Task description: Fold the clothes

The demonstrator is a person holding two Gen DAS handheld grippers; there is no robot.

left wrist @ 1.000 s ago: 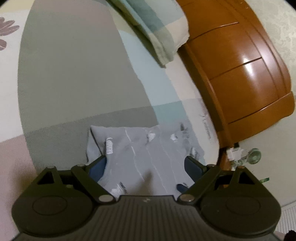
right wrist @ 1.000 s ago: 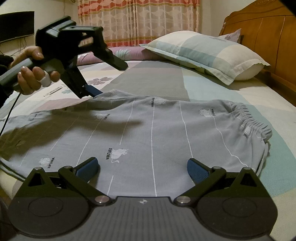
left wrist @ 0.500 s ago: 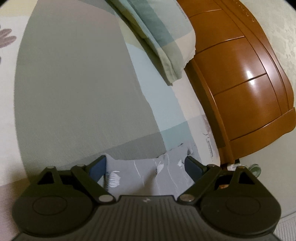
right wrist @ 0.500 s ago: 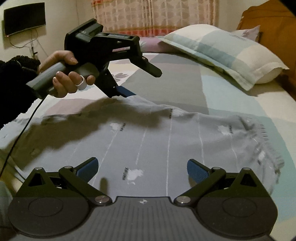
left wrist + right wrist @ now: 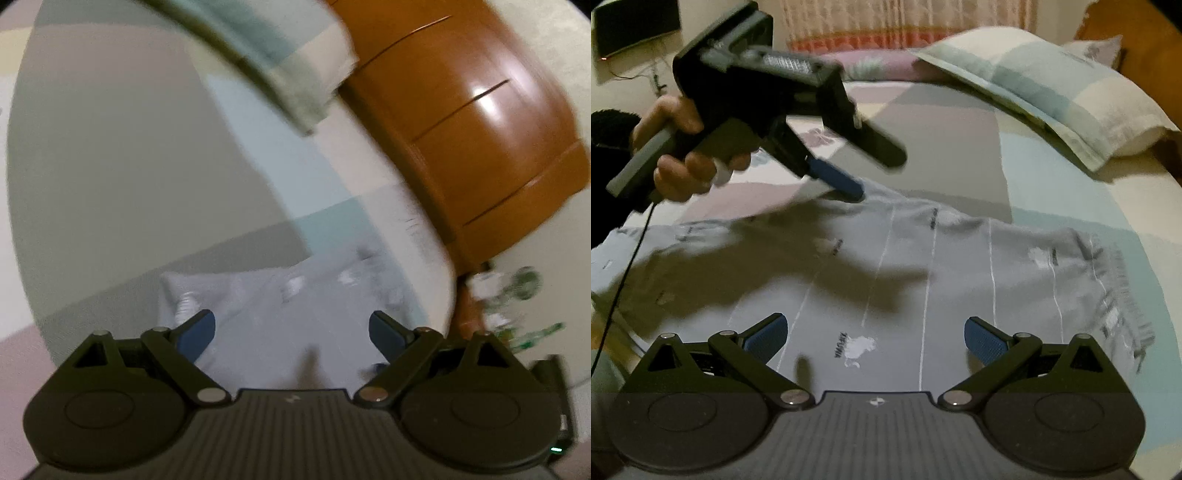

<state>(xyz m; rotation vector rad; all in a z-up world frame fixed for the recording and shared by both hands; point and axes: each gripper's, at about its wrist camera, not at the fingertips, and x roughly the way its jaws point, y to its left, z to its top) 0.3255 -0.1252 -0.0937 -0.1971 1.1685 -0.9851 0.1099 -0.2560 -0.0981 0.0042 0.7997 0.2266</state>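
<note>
Both grippers, left gripper (image 5: 875,173) and right gripper (image 5: 875,336), hover wide-jawed and empty over soft, limp grey shorts (image 5: 923,266), best pinched at the elastic waistband (image 5: 1115,280).

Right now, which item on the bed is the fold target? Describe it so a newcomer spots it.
Start at the wooden headboard and the checked pillow beside it. On the patchwork sheet below the pillow lie grey shorts, spread flat. Thin white stripes, small white animal prints and a gathered waistband set them apart from the sheet's plain colour blocks.
</note>
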